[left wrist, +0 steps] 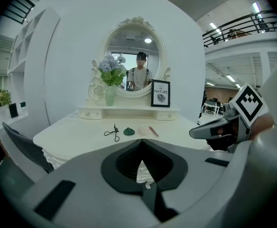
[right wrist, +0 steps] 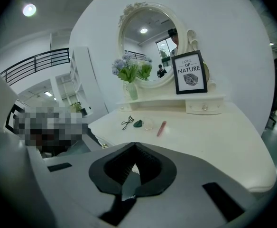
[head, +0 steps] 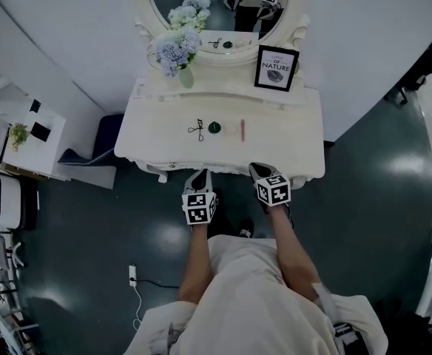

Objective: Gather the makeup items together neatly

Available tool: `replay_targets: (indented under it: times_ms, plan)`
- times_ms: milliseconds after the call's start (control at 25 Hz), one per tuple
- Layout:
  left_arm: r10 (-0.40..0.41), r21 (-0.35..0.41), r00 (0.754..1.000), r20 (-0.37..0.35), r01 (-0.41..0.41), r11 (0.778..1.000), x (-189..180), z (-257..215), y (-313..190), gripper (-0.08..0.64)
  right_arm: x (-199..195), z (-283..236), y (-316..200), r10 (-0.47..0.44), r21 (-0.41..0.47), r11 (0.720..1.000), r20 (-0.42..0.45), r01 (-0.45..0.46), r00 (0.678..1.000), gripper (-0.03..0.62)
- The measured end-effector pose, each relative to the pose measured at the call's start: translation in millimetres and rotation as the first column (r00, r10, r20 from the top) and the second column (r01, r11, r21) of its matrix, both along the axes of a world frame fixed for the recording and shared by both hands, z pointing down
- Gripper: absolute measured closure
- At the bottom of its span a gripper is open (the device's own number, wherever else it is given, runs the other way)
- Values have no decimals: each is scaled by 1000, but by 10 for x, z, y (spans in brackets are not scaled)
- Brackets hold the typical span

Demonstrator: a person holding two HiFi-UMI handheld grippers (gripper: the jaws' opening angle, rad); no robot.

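Four makeup items lie in a row at the middle of the white dressing table (head: 290,143): a black eyelash curler (head: 196,129), a dark green piece (head: 214,128), a pale round piece (head: 231,130) and a pink stick (head: 243,129). The left gripper view has the same row of curler (left wrist: 114,132), green piece (left wrist: 129,131) and pink stick (left wrist: 153,131); so does the right gripper view, with curler (right wrist: 127,123) and stick (right wrist: 161,128). My left gripper (head: 199,174) and right gripper (head: 257,168) hover at the table's front edge, short of the items. Both are shut and hold nothing.
A vase of blue flowers (head: 177,50), a framed print (head: 277,67) and an oval mirror (head: 223,6) stand on the raised back shelf. A dark chair (head: 105,143) and a small side table (head: 35,135) are to the left. A power strip (head: 132,275) lies on the floor.
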State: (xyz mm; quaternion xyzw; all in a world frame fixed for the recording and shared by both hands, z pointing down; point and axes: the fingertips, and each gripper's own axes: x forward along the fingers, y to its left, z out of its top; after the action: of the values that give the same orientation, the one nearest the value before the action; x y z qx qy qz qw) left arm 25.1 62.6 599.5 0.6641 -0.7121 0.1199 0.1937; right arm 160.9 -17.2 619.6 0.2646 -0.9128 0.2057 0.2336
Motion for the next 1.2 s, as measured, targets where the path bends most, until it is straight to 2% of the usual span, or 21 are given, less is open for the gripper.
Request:
replay_targets:
  times_ms: [440, 1200]
  plan:
    - [7, 11, 1000, -5, -7, 1000, 23, 59, 42, 546, -4, 29, 38, -25, -1, 1000, -9, 25, 1000, 552]
    - [26, 13, 1000, 7, -27, 1000, -6, 25, -17, 546, 15, 49, 6, -10, -12, 1000, -1, 10, 1000, 552]
